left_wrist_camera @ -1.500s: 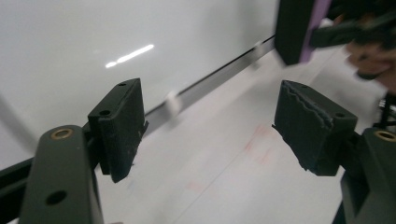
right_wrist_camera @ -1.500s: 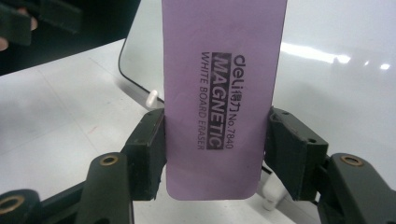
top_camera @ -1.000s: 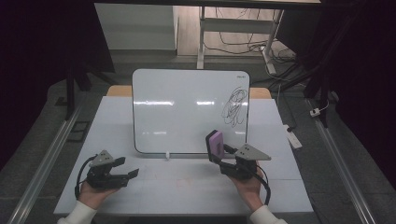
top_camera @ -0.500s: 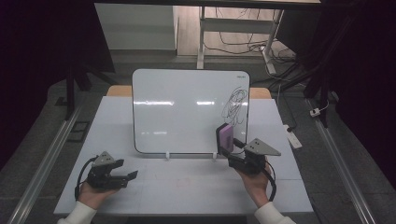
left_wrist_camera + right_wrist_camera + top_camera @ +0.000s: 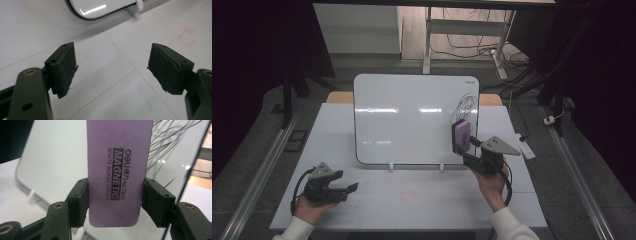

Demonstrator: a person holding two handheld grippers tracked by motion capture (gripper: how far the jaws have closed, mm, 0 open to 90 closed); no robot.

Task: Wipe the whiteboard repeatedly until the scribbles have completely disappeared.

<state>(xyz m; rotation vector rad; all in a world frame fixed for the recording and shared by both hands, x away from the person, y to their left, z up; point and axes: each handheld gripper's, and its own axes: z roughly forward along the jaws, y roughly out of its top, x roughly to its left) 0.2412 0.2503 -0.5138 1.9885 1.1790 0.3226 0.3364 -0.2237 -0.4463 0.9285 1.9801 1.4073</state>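
Observation:
A whiteboard [image 5: 412, 120] stands upright on white feet near the table's middle, with thin scribbled lines [image 5: 466, 104] near its right edge. My right gripper [image 5: 465, 150] is shut on a purple magnetic whiteboard eraser [image 5: 461, 135] and holds it upright in front of the board's lower right part. In the right gripper view the eraser [image 5: 117, 170] sits between the two pads, with the scribble [image 5: 170, 140] behind it to the upper right. My left gripper [image 5: 349, 189] rests low over the table's front left, and its jaws [image 5: 112, 67] stand wide open around nothing.
The pale table [image 5: 422, 200] bears a faint red square mark [image 5: 187, 37] in front of the board. A board foot [image 5: 137, 7] stands ahead of the left gripper. A small white strip [image 5: 527, 149] lies at the table's right edge. Metal rails [image 5: 257, 170] run along the floor on both sides.
My right gripper has carried the eraser to the right and upward, closer to the scribble on the board. The left gripper has stayed where it was.

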